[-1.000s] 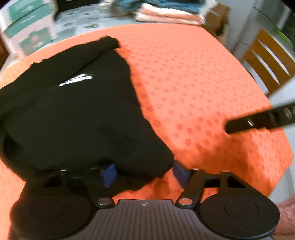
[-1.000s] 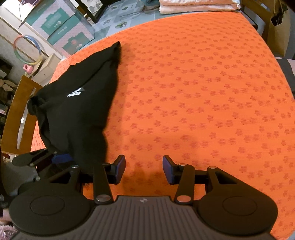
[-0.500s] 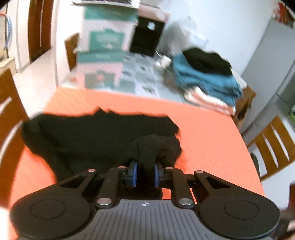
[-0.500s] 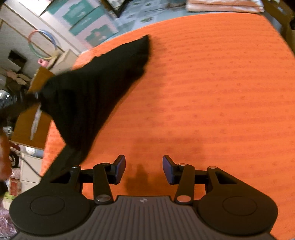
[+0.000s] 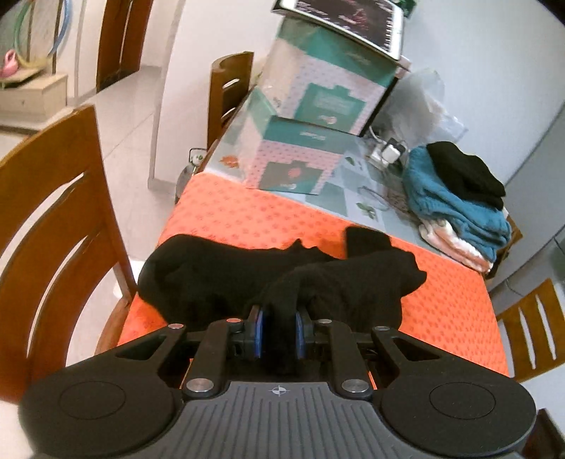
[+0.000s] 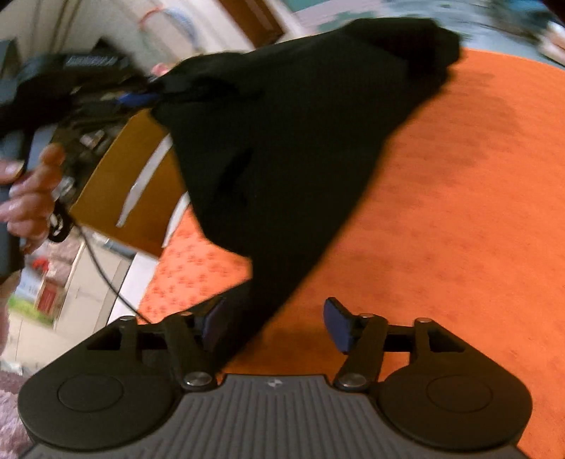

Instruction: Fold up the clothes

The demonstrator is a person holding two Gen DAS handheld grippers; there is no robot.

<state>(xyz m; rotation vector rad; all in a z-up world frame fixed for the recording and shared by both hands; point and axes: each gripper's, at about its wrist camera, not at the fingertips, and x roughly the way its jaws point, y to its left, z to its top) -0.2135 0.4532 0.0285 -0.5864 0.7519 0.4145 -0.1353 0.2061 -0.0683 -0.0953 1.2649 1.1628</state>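
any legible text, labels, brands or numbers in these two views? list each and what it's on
Nothing can be read for certain.
Teal and pink boxes: printed panels, lettering too small to read.
Dark printed sheet on top of the boxes: pale lettering, blurred.
Left gripper body, seen from the right wrist: a white label, motion-blurred, unreadable.
Black garment: no logo or print visible.
Right gripper deck: only a small crosshair mark, no text.

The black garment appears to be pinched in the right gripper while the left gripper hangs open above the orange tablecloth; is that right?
Not quite: the sides are swapped. The left wrist view shows the left gripper shut on the black garment, and the right wrist view shows the right gripper open above the orange tablecloth.
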